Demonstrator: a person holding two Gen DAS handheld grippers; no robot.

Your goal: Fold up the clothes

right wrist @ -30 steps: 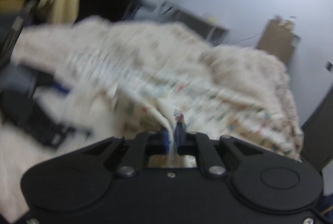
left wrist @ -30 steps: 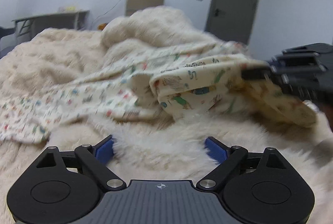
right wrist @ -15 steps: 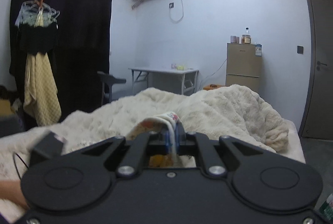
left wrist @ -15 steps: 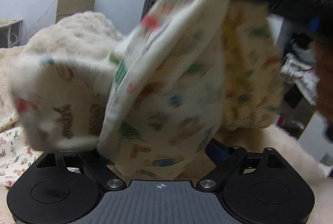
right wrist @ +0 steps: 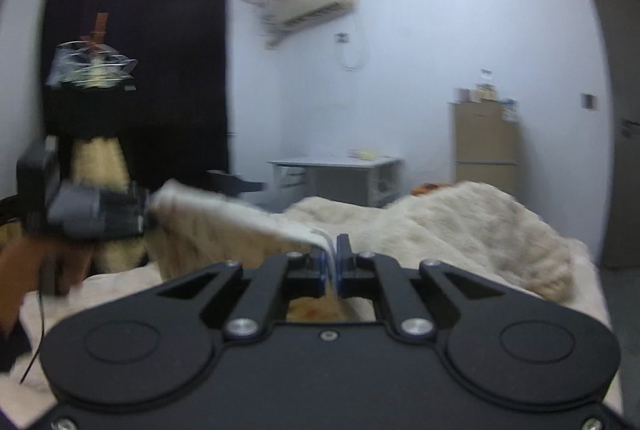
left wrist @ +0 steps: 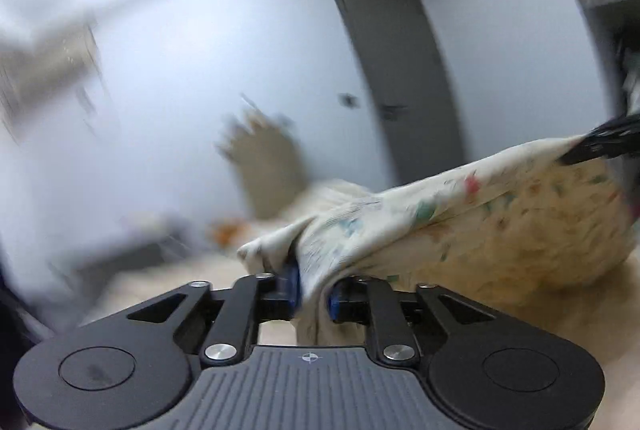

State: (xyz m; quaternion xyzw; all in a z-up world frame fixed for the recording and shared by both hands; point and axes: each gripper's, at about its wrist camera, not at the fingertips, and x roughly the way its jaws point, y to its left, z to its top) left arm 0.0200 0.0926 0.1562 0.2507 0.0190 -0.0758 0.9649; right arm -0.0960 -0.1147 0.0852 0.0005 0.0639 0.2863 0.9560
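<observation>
- Left wrist view: the left gripper [left wrist: 314, 294] has its blue-padded fingers [left wrist: 291, 284] pressed onto a bunched edge of the printed cream garment [left wrist: 460, 226].
- From that pinch the garment runs up and to the right, its long axis stretched towards the right gripper [left wrist: 600, 146], which pinches the far end at the frame's right edge.
- The cloth between the two grips hangs in a loose belly, off the bed.
- Right wrist view: the right gripper [right wrist: 330, 262] is squeezed onto a thin hem of the garment [right wrist: 224, 218].
- The hem leads left to the left gripper [right wrist: 100, 210], held by a person's hand [right wrist: 48, 266].
- Below lies the fluffy cream blanket [right wrist: 460, 226], heaped towards the bed's far right corner.
- Behind stand a grey desk [right wrist: 340, 170] and a brown fridge [right wrist: 486, 146] with small items on top, too blurred to name.
</observation>
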